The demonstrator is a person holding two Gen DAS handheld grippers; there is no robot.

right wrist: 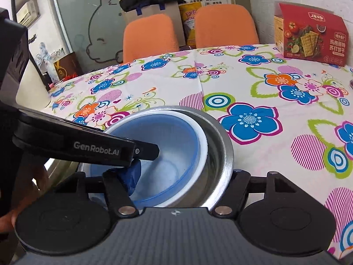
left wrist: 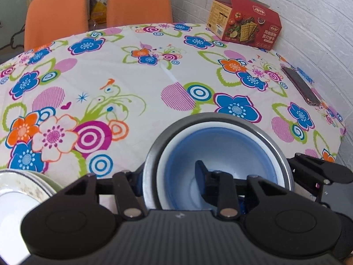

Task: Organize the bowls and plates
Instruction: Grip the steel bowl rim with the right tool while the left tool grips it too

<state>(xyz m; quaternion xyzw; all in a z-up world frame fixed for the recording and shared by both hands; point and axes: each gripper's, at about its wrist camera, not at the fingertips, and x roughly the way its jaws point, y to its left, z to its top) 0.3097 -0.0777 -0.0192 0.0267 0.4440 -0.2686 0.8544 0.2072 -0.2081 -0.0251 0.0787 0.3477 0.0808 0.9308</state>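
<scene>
So the left tool (left wrist: 174, 176) was the one doing the work here: one finger sat down inside the blue bowl (left wrist: 220, 145), the other outside the rim of the steel bowl (left wrist: 150, 154), so it looked pinched on the near wall of the nested pair. From the right wrist view you could see that same left tool reaching in from the left side with its tip over the blue bowl (right wrist: 176, 145).

The right tool (right wrist: 181, 176) was spread wide, straddling the near side of the steel bowl (right wrist: 220, 154) without gripping anything that I could see.

The key bit: the bowl stack sat dead ahead of both tools, right up against them, near the front edge of the floral surface (left wrist: 132, 77). A stack of plates (left wrist: 22, 190) peeked in low on the left of the left wrist view, just beside the left tool, so my guess is the left side is nearer to it.

Further out were a red cracker box (left wrist: 245, 19), a phone (left wrist: 302, 86) by the wall, and two orange chairs (left wrist: 139, 2) at the far side.
</scene>
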